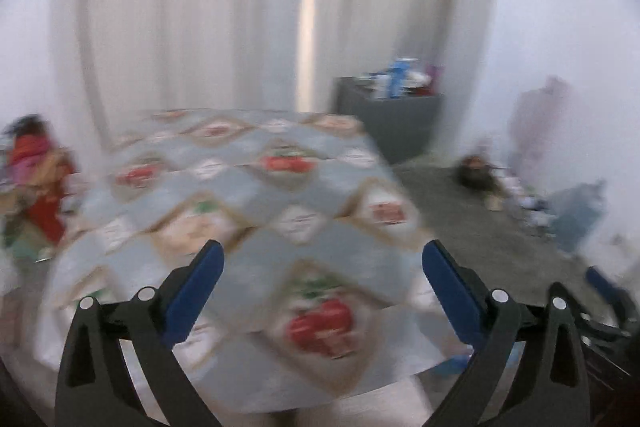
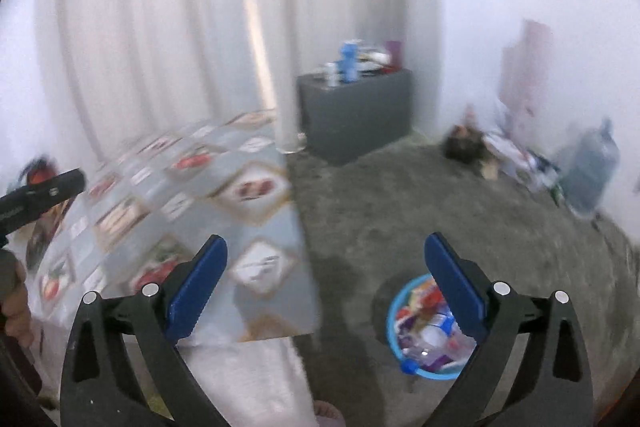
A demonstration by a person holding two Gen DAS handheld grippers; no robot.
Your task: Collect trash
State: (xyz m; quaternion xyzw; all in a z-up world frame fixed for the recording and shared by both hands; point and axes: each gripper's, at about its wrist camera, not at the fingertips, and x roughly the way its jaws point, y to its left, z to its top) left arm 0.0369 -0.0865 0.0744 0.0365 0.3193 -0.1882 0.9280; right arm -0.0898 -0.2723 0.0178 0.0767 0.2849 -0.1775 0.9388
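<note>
Both views are motion-blurred. My left gripper [image 1: 322, 259] is open and empty above the table with a patterned grey cloth [image 1: 248, 195]. My right gripper [image 2: 326, 255] is open and empty, over the table's right edge [image 2: 296, 211]. A blue bucket [image 2: 430, 331] full of wrappers and plastic bottles stands on the grey carpet, low between the right fingers. The left gripper's black body [image 2: 40, 195] shows at the left edge of the right wrist view. I see no loose trash on the cloth.
A dark grey cabinet [image 2: 356, 111] with bottles on top stands by the white curtain. A dark heap [image 2: 468, 143], scattered items and a large water jug [image 2: 592, 167] lie along the right wall. Red and colourful items [image 1: 36, 167] sit left of the table.
</note>
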